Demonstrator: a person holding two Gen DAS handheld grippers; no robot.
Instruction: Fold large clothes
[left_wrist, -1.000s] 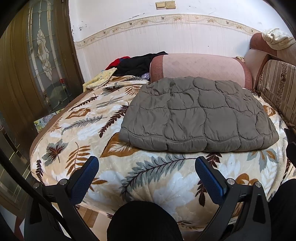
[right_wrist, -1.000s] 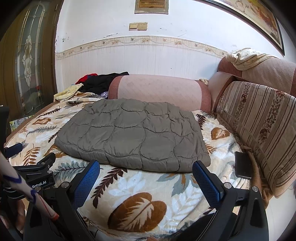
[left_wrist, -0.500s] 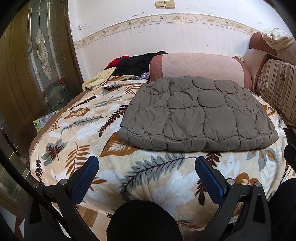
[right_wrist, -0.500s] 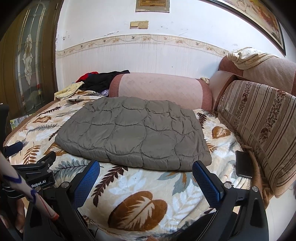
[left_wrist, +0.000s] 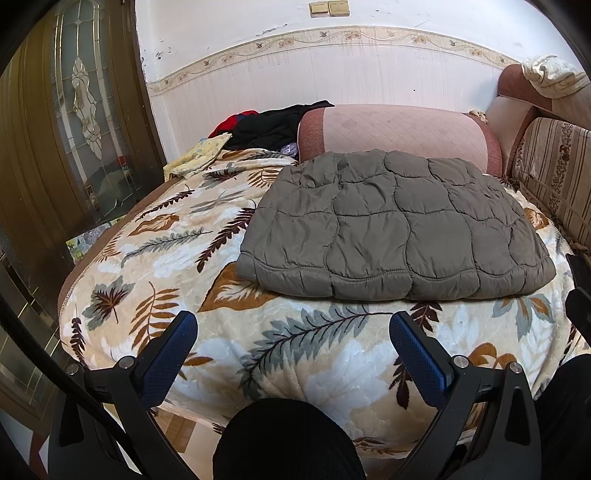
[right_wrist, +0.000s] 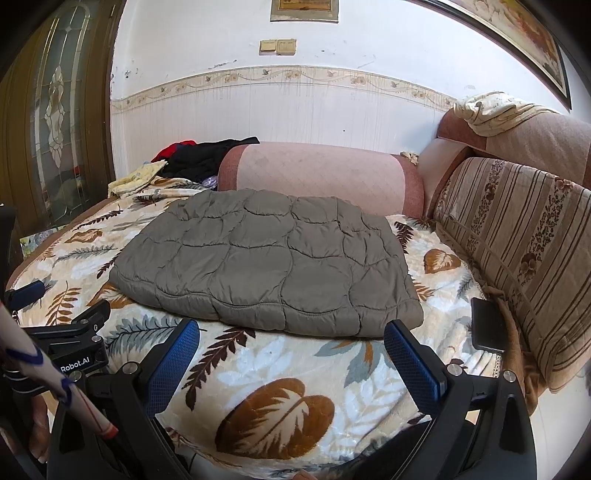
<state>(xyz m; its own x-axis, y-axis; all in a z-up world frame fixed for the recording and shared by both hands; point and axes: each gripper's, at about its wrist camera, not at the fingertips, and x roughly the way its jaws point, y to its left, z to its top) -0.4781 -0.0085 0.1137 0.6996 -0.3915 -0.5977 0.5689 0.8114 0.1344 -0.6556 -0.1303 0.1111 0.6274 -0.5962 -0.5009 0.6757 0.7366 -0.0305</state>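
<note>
Blue-padded and black-framed, the left gripper (left_wrist: 291, 332) and the right gripper (right_wrist: 291, 339) both hang at the near edge of the bed with their fingers spread wide and nothing between them, over the cream fleece blanket printed with brown and grey leaves (left_wrist: 207, 325). Beyond them, well clear of both tools, the grey-brown quilted puffer jacket (left_wrist: 395, 225) lies folded into a flat rectangle on that blanket. Behind it sits a long pink bolster cushion (left_wrist: 399, 129) against the white wall.

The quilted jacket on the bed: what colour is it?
Grey-brown, plain; the quilted jacket shows best in the left wrist view.
</note>
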